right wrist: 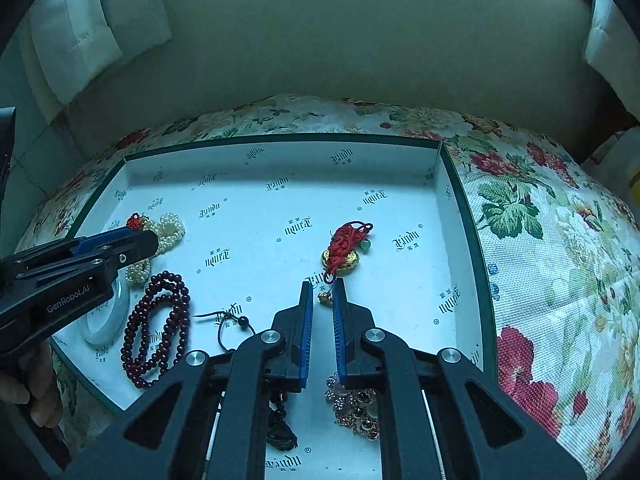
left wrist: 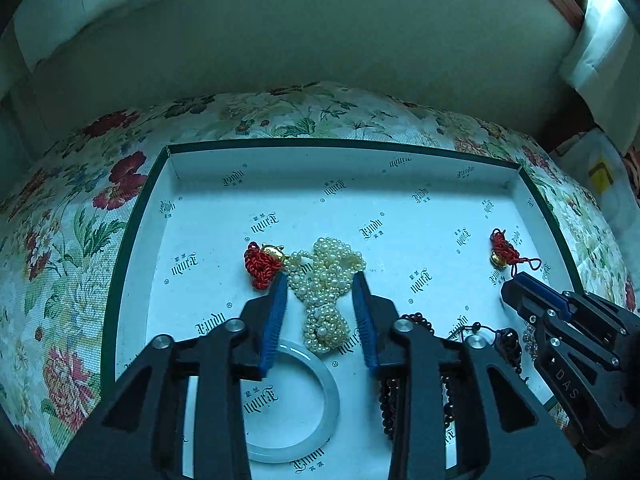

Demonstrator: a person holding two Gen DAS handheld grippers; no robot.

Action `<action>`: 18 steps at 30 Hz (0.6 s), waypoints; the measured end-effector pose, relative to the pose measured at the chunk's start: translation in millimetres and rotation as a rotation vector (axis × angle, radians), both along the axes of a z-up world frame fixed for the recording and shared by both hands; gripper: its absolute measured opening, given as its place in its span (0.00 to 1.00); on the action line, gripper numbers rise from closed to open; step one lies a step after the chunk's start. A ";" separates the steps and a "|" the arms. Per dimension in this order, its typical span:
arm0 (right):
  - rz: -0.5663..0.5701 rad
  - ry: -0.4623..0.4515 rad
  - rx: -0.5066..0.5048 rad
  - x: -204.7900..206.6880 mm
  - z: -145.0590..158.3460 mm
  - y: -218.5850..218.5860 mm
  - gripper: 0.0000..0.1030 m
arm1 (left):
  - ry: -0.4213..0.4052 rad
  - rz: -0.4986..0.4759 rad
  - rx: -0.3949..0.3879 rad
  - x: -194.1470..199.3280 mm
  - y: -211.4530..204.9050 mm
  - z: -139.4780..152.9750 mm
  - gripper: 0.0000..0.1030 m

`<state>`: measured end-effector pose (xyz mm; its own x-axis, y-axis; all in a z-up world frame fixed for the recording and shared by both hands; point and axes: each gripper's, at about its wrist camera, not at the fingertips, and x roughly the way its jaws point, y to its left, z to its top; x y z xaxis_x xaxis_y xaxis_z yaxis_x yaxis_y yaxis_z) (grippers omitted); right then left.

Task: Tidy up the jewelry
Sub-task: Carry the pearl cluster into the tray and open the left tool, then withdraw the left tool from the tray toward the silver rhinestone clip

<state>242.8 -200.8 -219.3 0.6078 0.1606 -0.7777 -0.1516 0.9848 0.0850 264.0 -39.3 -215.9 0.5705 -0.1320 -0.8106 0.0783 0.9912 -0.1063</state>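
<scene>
So we're in the laying-out stage, everything sitting in the shallow white box (left wrist: 144, 216) on the flowery cloth (left wrist: 72, 240). Our left gripper (left wrist: 320, 280) hangs spread over the pearl necklace (left wrist: 326, 280), fingers either side of the heap, not squeezing it. The pale bangle (left wrist: 328, 392) lies just nearer, under it. Our right gripper (right wrist: 323, 286) is nearly pressed together with nothing pinched, tips just short of the loop on the red knot charm (right wrist: 344, 246) at the right. The dark red beads (right wrist: 160, 320) and sparkly bracelet (right wrist: 356, 408) wait near the front. Next, we reckon: lift clear without snagging, then choose one of those.
</scene>
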 end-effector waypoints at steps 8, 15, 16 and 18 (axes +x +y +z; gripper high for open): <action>-0.010 -0.013 0.018 -3.0 8.6 -3.6 0.10 | -0.038 -0.002 0.004 -6.9 0.7 13.1 0.59; -0.025 -0.048 0.032 -7.9 14.9 -6.8 0.52 | -0.051 0.008 0.005 -13.5 2.8 19.5 0.66; -0.024 -0.056 0.023 -8.7 16.3 -6.1 0.52 | -0.048 0.009 0.006 -13.0 3.2 18.8 0.66; -0.019 -0.061 0.022 -8.7 17.9 -5.1 0.52 | -0.042 0.013 0.006 -11.3 4.4 16.8 0.66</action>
<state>234.1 -205.9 -201.4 0.6569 0.1652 -0.7357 -0.1385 0.9855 0.0976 252.7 -34.9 -199.1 0.6060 -0.1189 -0.7866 0.0692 0.9929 -0.0968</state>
